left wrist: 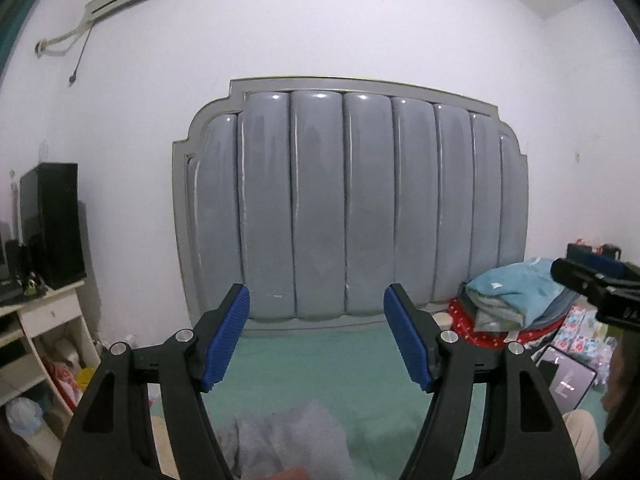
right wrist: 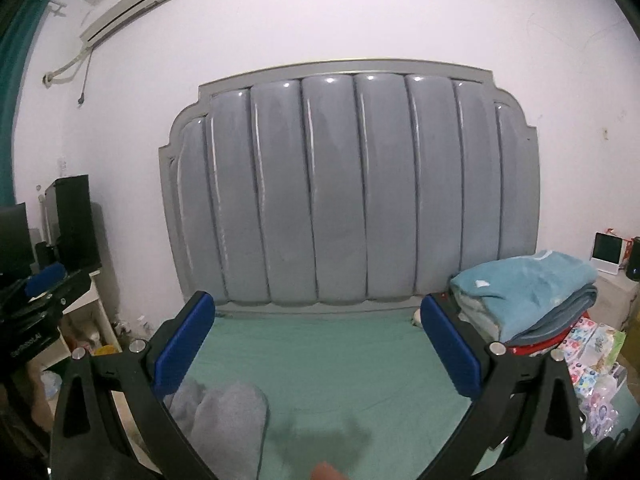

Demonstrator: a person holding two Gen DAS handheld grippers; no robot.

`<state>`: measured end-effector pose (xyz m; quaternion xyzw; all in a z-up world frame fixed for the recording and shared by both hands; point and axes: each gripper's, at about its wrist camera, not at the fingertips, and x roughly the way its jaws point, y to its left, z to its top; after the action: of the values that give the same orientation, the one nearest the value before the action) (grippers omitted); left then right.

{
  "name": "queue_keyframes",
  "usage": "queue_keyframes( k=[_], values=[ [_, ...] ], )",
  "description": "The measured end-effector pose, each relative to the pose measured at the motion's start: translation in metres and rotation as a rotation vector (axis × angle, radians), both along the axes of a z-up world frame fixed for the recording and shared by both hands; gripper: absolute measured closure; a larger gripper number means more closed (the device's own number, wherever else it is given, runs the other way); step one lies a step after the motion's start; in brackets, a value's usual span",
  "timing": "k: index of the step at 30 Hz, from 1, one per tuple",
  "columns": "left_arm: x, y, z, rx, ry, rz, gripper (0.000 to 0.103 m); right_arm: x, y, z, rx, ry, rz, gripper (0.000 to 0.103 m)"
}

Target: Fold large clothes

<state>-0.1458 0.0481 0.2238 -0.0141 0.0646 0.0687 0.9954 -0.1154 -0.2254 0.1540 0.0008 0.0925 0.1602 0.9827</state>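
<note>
A grey fleecy garment (left wrist: 288, 436) lies crumpled on the green bed sheet (left wrist: 320, 364), low in the left wrist view, below and between the fingers. The same garment (right wrist: 224, 420) shows in the right wrist view at lower left, near the left finger. My left gripper (left wrist: 317, 300) is open, held above the bed with nothing between its blue pads (left wrist: 226, 340). My right gripper (right wrist: 318, 306) is also open and empty, its blue pads (right wrist: 450, 346) wide apart. The right gripper (left wrist: 600, 284) appears at the right edge of the left wrist view; the left gripper (right wrist: 36, 300) appears at the left edge of the right wrist view.
A padded grey headboard (right wrist: 352, 188) stands against the white wall. A pile of folded blue and grey blankets (right wrist: 528, 292) sits at the bed's right, over a red cloth and patterned packets (right wrist: 592, 344). A phone (left wrist: 568, 384) lies there. A desk with black boxes (left wrist: 52, 224) stands left.
</note>
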Motion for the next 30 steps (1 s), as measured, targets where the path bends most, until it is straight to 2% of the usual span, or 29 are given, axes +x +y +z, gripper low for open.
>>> queue_keyframes(
  k=[5,10,15,23,30],
  values=[
    [0.001,0.014,-0.007,-0.038,-0.005,0.0,0.03,0.002,0.007,-0.002,-0.032,-0.003,-0.024,0.001],
    [0.009,0.019,-0.015,-0.02,0.019,-0.003,0.03,0.002,0.018,-0.006,-0.088,-0.033,-0.081,0.001],
    [0.012,0.026,-0.019,-0.033,0.004,0.009,0.03,0.008,0.027,-0.014,-0.123,-0.033,-0.147,0.001],
    [0.022,0.031,-0.025,-0.046,0.022,-0.009,0.03,0.025,0.025,-0.024,-0.109,0.037,-0.104,0.001],
    [0.031,0.028,-0.029,-0.037,0.032,-0.019,0.03,0.035,0.022,-0.034,-0.111,0.062,-0.084,0.001]
  ],
)
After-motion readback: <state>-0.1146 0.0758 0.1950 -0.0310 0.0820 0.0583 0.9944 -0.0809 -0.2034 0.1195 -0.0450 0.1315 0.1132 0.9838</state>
